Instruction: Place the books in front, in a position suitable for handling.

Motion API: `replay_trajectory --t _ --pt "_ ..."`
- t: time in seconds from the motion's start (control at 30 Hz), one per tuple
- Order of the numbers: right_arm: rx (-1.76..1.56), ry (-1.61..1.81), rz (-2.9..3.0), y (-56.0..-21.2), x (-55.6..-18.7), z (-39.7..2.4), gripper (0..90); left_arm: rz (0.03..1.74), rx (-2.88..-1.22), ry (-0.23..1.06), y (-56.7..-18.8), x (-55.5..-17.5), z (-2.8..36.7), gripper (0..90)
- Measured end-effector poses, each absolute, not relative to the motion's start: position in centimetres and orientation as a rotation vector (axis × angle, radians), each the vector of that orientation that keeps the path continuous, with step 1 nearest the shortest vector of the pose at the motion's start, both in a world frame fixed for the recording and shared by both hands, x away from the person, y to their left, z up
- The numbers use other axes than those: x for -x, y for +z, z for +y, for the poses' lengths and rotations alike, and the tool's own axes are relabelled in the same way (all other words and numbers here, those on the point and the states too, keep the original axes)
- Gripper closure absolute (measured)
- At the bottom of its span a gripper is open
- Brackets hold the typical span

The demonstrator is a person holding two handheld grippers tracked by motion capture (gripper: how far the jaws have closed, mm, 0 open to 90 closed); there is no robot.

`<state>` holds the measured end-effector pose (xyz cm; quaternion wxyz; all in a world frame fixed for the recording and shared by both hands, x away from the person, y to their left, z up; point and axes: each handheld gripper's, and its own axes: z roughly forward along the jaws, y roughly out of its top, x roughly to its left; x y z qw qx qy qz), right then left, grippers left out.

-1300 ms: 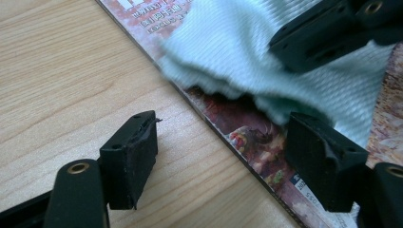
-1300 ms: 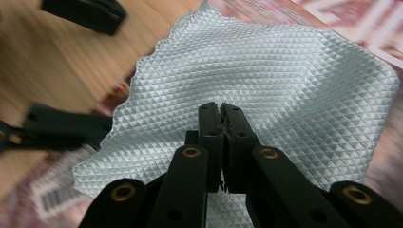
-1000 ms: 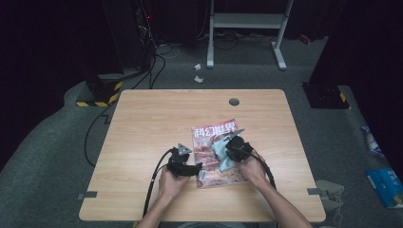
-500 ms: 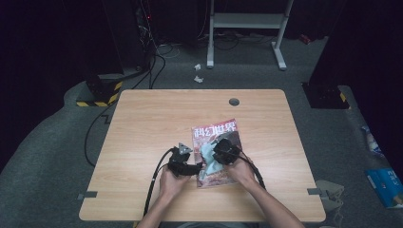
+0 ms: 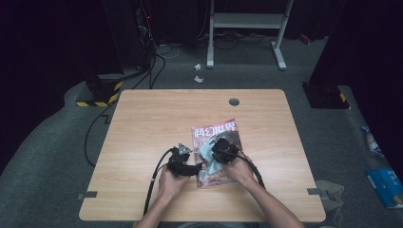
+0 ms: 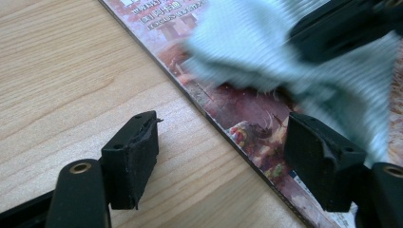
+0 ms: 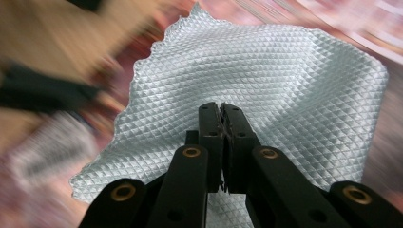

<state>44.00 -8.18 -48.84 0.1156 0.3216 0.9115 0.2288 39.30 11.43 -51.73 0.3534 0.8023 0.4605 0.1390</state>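
Pale cloth atop magazine

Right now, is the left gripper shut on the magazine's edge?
No, the left gripper stands open, its jaws straddling the glossy red magazine's edge without touching.

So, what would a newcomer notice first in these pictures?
A red magazine lies on the near half of the wooden table. On it, the right hand-held gripper is shut on a pale blue cloth. The left hand-held gripper hangs open across the magazine's left edge.
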Motion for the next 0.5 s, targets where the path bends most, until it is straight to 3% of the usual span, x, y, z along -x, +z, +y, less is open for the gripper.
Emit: replay_trajectory --t 0.23,0.5 --pt "-1.175 0.649 2.539 -48.6 -45.3 -14.8 87.4 1.198 -2.060 0.371 -51.8 -39.6 11.5 28.5" --pt "-1.183 0.611 2.449 -48.6 -46.5 -14.6 86.9 1.202 -2.092 0.352 -51.5 -40.8 11.2 31.3"
